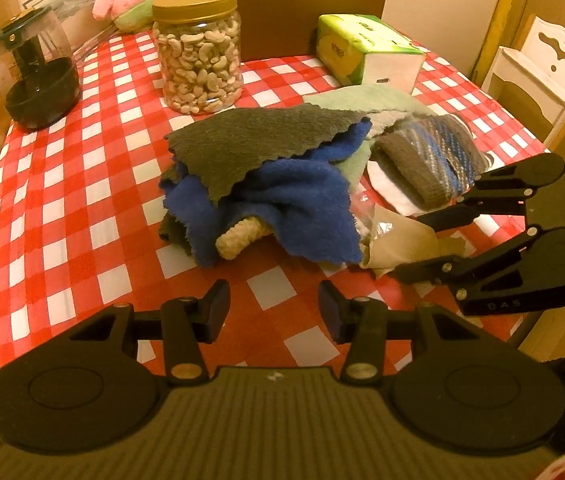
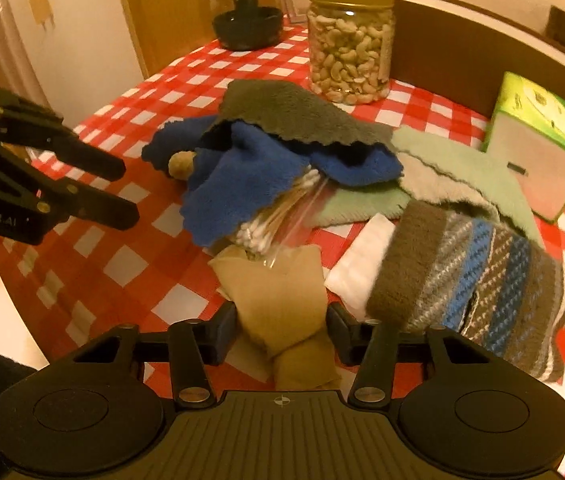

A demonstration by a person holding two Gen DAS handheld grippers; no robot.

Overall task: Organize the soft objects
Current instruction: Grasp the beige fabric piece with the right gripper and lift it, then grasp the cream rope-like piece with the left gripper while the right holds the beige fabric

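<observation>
Right now the right gripper (image 2: 280, 334) straddles the tan cloth (image 2: 282, 300), jaws not yet pinching it; the left gripper (image 1: 274, 306) hangs open over bare tablecloth (image 1: 62, 208). Farther back, the jar (image 1: 198, 50) holds cashews, beside a brown box (image 1: 310, 16), contents unseen.

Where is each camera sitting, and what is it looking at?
Left wrist: sits on the left gripper, looking down across the checkered table at the blue cloth; the right gripper shows at right.
Right wrist: sits on the right gripper, looking at the tan cloth between its fingers; the left gripper shows at left.
Both see the cashew jar.
</observation>
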